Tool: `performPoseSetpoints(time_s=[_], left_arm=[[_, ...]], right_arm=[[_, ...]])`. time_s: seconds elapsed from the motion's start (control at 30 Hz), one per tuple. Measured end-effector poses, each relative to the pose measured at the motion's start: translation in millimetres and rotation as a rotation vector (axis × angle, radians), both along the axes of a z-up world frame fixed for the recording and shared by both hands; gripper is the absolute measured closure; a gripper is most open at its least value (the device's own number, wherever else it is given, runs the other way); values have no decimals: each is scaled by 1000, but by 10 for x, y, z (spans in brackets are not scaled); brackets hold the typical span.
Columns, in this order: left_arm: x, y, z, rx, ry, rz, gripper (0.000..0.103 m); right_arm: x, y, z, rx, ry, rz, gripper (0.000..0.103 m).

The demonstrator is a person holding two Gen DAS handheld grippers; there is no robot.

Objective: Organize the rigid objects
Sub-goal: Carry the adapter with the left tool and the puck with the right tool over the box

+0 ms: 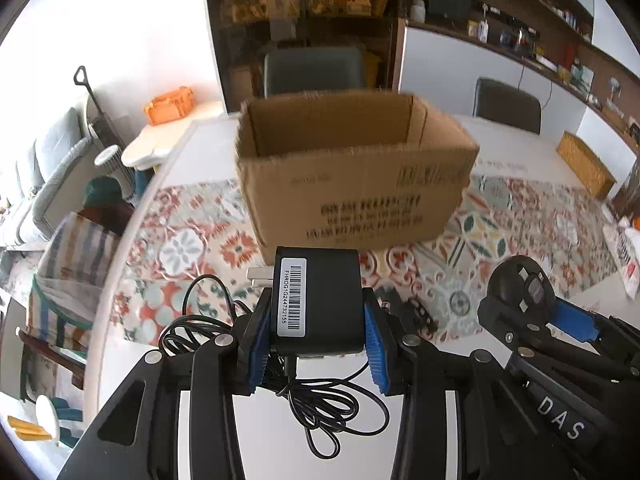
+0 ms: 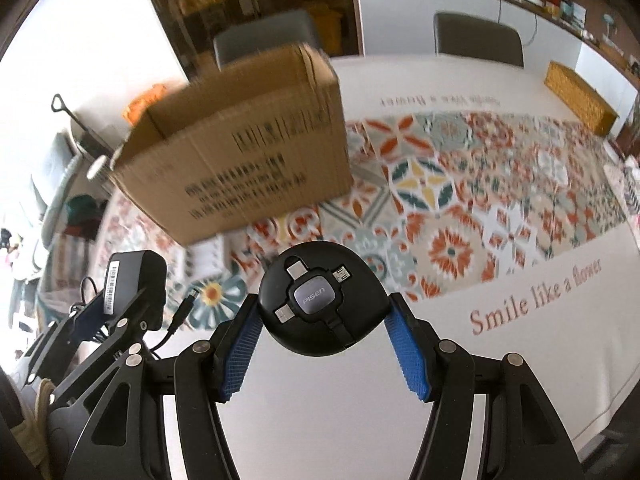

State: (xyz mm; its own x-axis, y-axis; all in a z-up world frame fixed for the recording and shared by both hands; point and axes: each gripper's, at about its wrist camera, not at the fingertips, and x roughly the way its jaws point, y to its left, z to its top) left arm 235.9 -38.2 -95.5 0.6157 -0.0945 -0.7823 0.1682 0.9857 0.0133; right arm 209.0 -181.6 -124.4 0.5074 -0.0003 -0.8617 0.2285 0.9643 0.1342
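Note:
My left gripper (image 1: 316, 336) is shut on a black power adapter (image 1: 324, 300) with a white barcode label; its thin black cable (image 1: 328, 408) hangs in loops below. It is held above the table, just in front of an open cardboard box (image 1: 352, 176). My right gripper (image 2: 324, 332) is shut on a round black PISEN cable reel (image 2: 320, 300) with plug tips on top. The box (image 2: 240, 160) stands ahead and to the left of it. The adapter (image 2: 132, 288) in the left gripper shows at the left of the right wrist view. The reel (image 1: 524, 284) shows at the right of the left wrist view.
The table has a white top with a flower-patterned runner (image 2: 460, 200). A woven basket (image 2: 576, 96) stands at the far right. Two grey chairs (image 1: 314, 70) stand behind the table. Small dark items (image 1: 420, 312) lie on the runner to the right of the adapter.

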Motion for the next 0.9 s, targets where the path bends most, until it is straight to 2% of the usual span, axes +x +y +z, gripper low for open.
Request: performPoseSetpoints(time_s=[0.43, 0.9], left_arm=[[96, 68, 648, -13, -109, 39, 62], [412, 6, 1063, -17, -199, 52, 62]], right_arm=[[134, 82, 686, -12, -155, 40, 41], [459, 35, 1139, -11, -265, 70, 41]])
